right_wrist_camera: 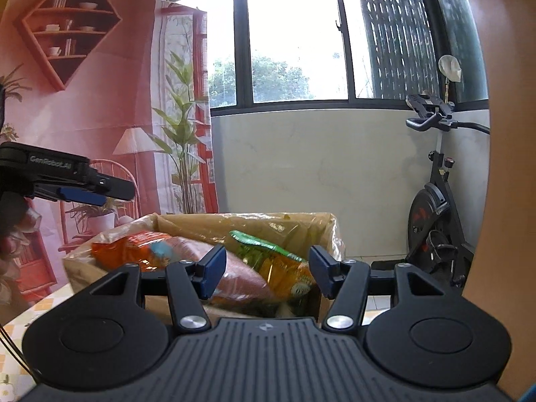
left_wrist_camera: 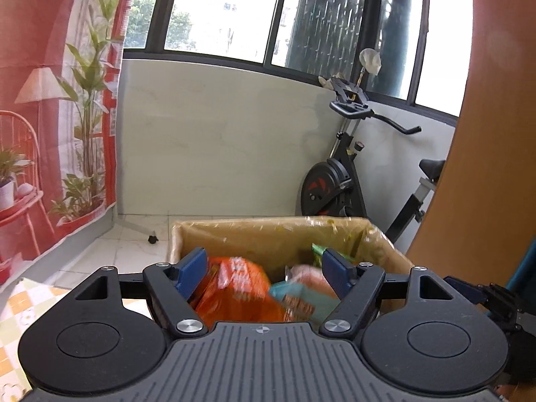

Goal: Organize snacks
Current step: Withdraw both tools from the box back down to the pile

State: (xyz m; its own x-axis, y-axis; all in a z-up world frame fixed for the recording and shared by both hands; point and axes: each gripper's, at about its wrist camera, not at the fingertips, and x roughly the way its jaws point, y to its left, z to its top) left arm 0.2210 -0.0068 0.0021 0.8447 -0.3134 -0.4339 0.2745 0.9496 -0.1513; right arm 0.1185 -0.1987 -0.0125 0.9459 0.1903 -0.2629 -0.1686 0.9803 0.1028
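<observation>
A cardboard box [left_wrist_camera: 268,232] lined with clear plastic holds several snack bags. In the left wrist view an orange bag [left_wrist_camera: 234,293], a teal packet [left_wrist_camera: 301,296] and a green bag [left_wrist_camera: 316,254] lie inside. My left gripper [left_wrist_camera: 266,273] is open and empty just above the box. In the right wrist view the box [right_wrist_camera: 241,222] shows the orange bag [right_wrist_camera: 134,248], a reddish-brown bag [right_wrist_camera: 234,274] and a green-and-yellow bag [right_wrist_camera: 274,264]. My right gripper [right_wrist_camera: 266,269] is open and empty over the box. The left gripper [right_wrist_camera: 83,194] shows at the left, above the box.
An exercise bike [left_wrist_camera: 348,167] stands behind the box on the right, by the white wall. A printed backdrop [right_wrist_camera: 83,100] hangs on the left. A checkered tablecloth [left_wrist_camera: 23,305] covers the surface under the box. A wooden panel [left_wrist_camera: 485,134] rises at the right.
</observation>
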